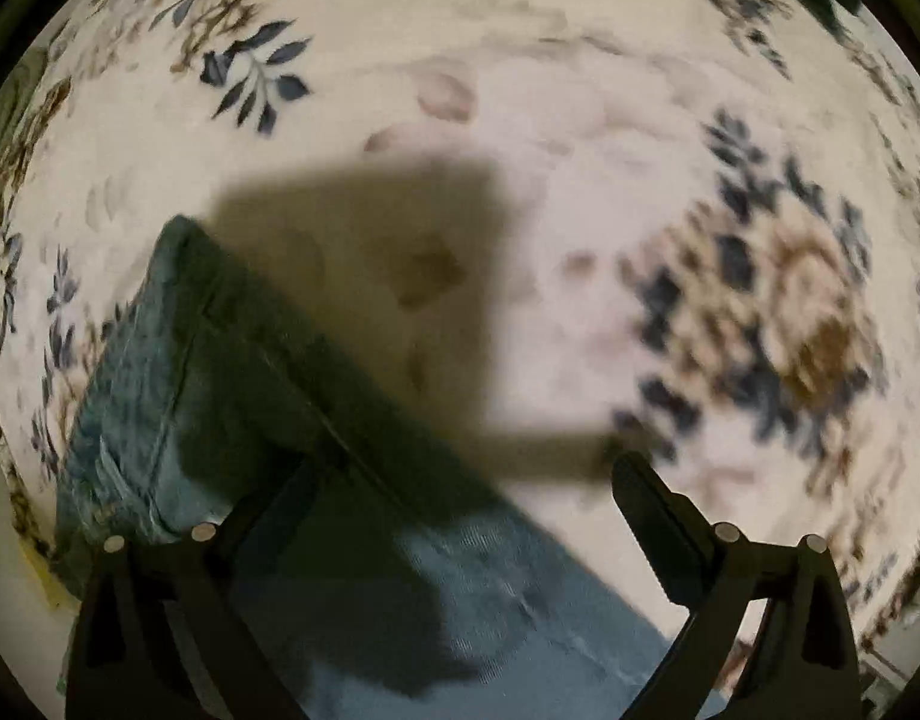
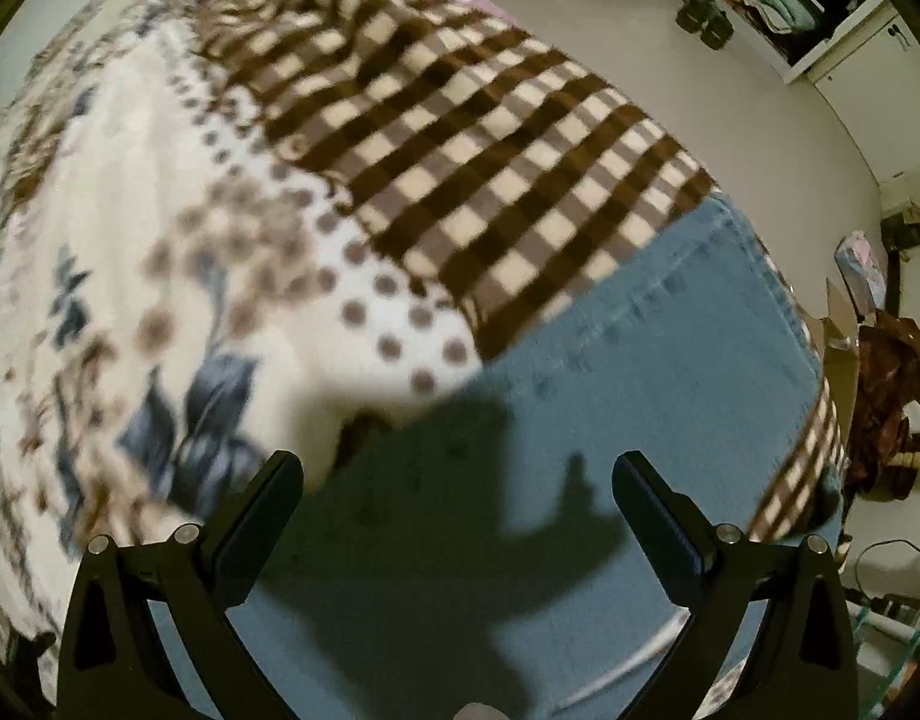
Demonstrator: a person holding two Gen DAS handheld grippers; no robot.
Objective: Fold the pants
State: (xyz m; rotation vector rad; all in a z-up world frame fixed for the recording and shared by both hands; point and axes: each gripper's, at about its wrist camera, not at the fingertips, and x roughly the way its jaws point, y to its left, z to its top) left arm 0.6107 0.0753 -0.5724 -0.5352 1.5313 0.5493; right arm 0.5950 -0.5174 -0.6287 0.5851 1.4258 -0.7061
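Under both of my cameras is the bed, covered by a cream floral blanket [image 1: 580, 90] with blue leaves and brown flowers, soft and a little fuzzy. In the right wrist view a brown and cream checked blanket [image 2: 460, 138] lies across it, and beyond the bed I see a pale floor [image 2: 670, 42] and an open white cabinet [image 2: 820, 18].

The pants [image 2: 640, 408] are blue denim jeans lying flat on the bed. In the right wrist view they fill the lower part of the picture, and one edge touches the checked blanket. In the left wrist view the pants [image 1: 159, 372] show a thick, doubled end with a stitched seam, so I judge that one fold is perhaps already made, but motion blur makes this uncertain.

I expect the denim to be rather heavy and stiff for cloth, not slippery and not fragile. It should hold a crease well, but a thick stack may resist the fingers. I would take hold at a corner or along a seam edge, where the layers are firm.

My left gripper [image 1: 466, 474] has its jaws spread wide and holds nothing; it hangs over the edge of the jeans. My right gripper [image 2: 460, 474] is also spread wide and empty, above the denim. Their shadows fall dark on the cloth.
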